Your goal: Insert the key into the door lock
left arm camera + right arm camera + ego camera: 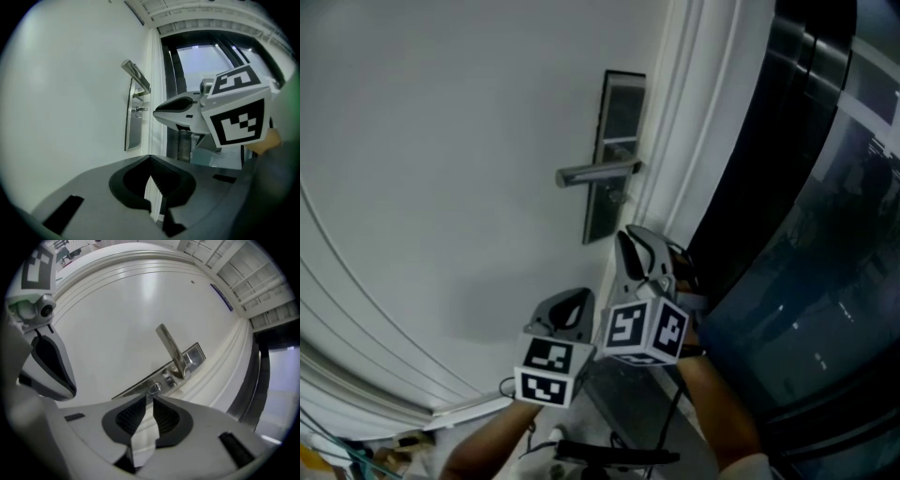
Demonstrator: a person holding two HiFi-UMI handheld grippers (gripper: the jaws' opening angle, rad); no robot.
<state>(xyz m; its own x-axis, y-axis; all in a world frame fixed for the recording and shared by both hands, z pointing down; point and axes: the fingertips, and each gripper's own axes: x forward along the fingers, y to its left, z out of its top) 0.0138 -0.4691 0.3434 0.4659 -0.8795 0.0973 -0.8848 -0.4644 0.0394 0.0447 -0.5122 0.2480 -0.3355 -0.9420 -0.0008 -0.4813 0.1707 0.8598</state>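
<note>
A steel lock plate [607, 155] with a lever handle [598, 172] is fixed near the edge of the white door [441, 141]. Below the handle a small metal key [153, 388] sticks out of the keyhole; it also shows as a small stub [138, 109] on the plate. My right gripper [147, 398] is just short of that key, jaws a narrow gap apart with nothing between them. My left gripper [149, 159] is lower and further from the door, its tips touching and empty. In the head view the right gripper [630, 236] is below the plate and the left gripper [575, 300] is lower left.
The white door frame [694, 112] runs beside the plate, with dark glass panels [825, 234] beyond it. Raised mouldings [356, 309] curve across the door. A black cable [609, 457] and clutter lie at the bottom.
</note>
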